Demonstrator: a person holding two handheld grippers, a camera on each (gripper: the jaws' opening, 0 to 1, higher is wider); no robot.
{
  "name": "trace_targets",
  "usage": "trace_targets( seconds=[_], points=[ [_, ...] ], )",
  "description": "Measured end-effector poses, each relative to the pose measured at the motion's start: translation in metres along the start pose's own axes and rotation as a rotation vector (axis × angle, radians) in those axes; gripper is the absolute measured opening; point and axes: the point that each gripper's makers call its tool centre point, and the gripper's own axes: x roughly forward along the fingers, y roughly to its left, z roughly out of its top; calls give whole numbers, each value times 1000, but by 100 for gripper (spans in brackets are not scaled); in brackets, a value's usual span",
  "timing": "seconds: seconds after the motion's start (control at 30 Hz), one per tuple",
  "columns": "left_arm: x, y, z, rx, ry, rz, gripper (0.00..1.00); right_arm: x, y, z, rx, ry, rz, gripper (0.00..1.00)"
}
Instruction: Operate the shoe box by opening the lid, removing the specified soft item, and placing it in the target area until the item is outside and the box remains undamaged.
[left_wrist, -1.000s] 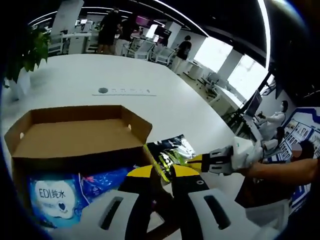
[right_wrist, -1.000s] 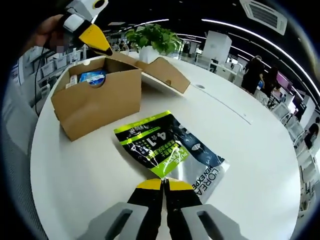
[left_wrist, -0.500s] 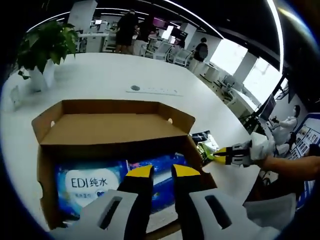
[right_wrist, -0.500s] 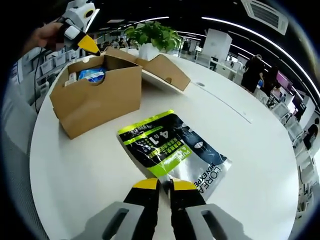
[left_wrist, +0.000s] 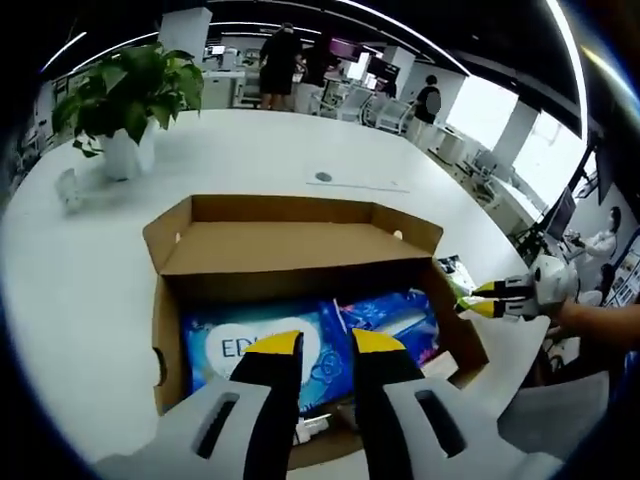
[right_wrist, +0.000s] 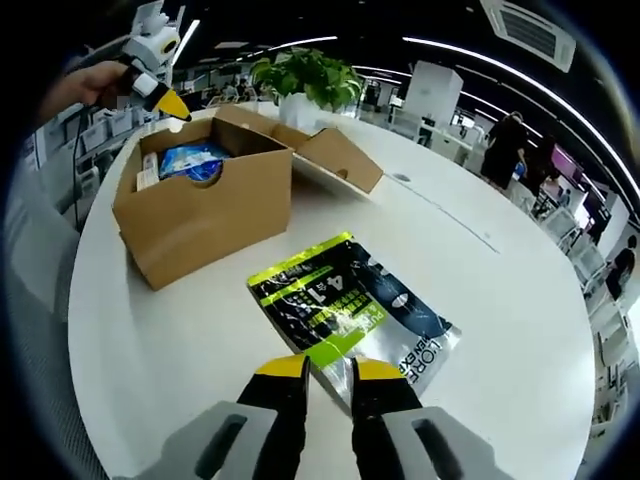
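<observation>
Spanning open office – white table (right_wrist: 520, 300), potted plant (left_wrist: 125, 95) near edge.

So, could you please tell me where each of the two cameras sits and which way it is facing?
Left gripper view: rides the left gripper, above the open shoe box, looking down at blue packs; the right gripper and a hand enter from the right.
Right gripper view: rides the right gripper, low over the white table, facing the green pouch.
Shared: box, plant, table.
</observation>
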Motion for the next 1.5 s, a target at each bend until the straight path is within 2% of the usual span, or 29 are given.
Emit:
trace_targets(
  seconds=[0.1,0.33,0.6,0.7,0.83,1.17,1.27,1.37,1.5],
  points=[
    [-9,13,-4,-3,-1,26,18,-3,2,8,20,-20,4,14],
    [-26,38,-9,-5,-8,86,19,-8,6,25,128,-69,25,19],
    [-40,60,-19,21,-1,154,22,-21,16,66,249,-161,84,22],
    [-44,73,-25,43,13,197,22,-26,20,82,260,-199,97,24],
    [-47,81,-31,45,14,221,22,-30,28,102,266,-237,121,27],
    [-43,97,-48,57,55,266,21,-26,53,130,254,-261,183,29],
    [-43,98,-51,46,55,267,18,-21,62,138,241,-260,204,29],
    [-44,99,-51,36,52,264,10,-16,71,145,236,-261,224,29],
    [-44,104,-58,46,72,275,4,-8,87,153,219,-253,256,29]
  ],
)
